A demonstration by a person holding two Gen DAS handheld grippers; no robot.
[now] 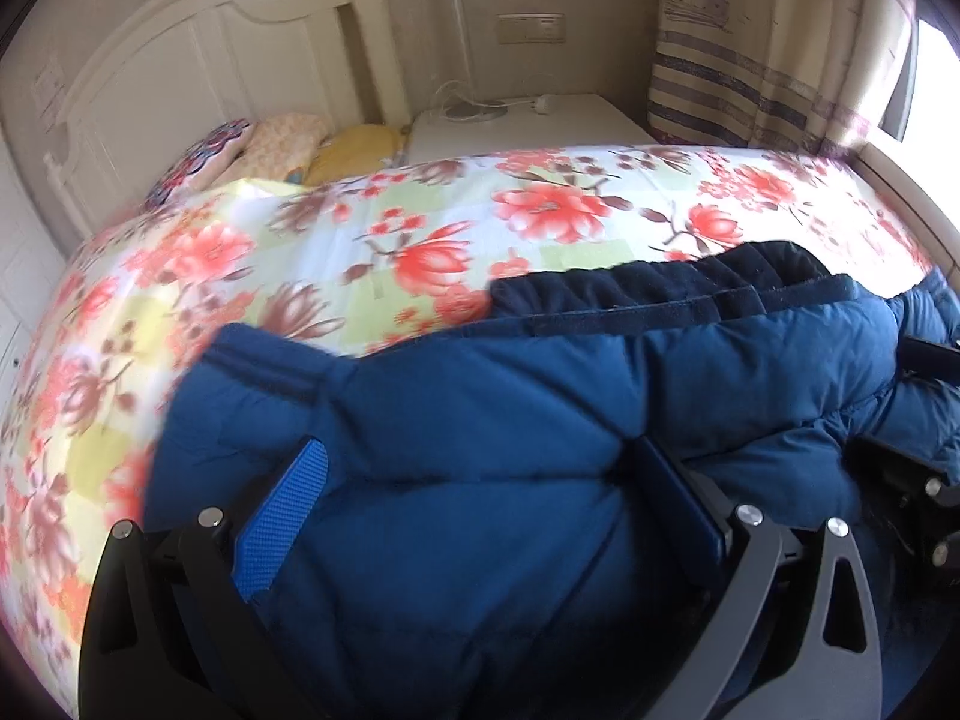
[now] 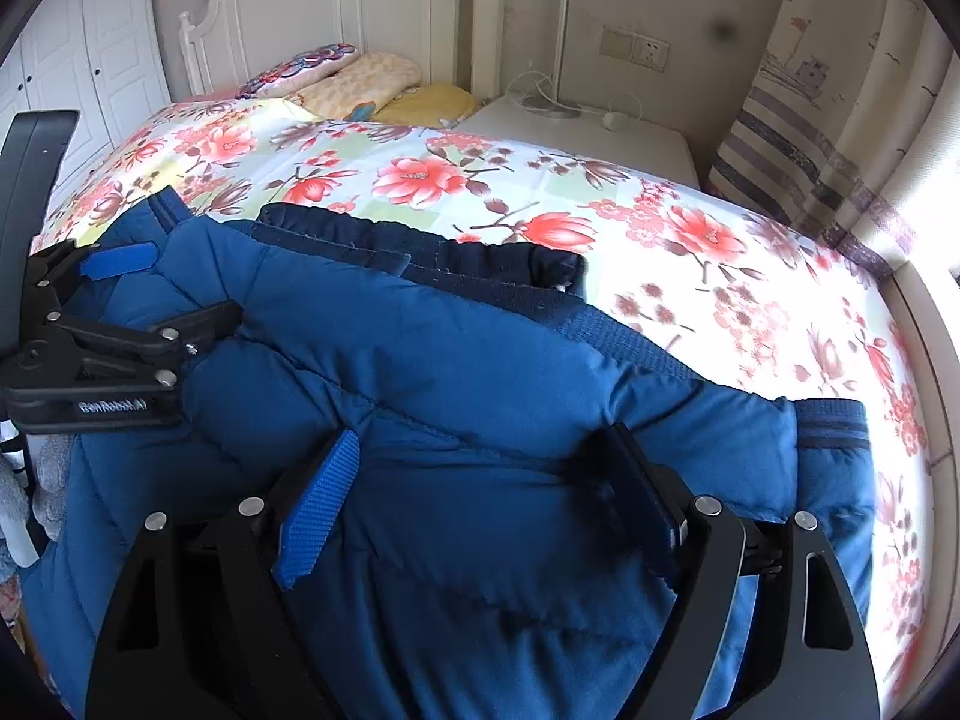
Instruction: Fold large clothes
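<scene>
A blue padded jacket lies bunched on the flowered bed sheet, with its dark navy lining showing along the far edge. My left gripper stands wide, its fingertips dug into the jacket's padding and a bulge of fabric between them. My right gripper is just to its right on the same jacket. Its jaws stand equally wide over a fold, and the inner face of its blue pad is bare. In both views the jacket's near part is hidden under the grippers.
Pillows lie against the white headboard. A white nightstand with a lamp base and cable stands beside the bed. A striped curtain and bright window sill are on the right, and white wardrobe doors on the left.
</scene>
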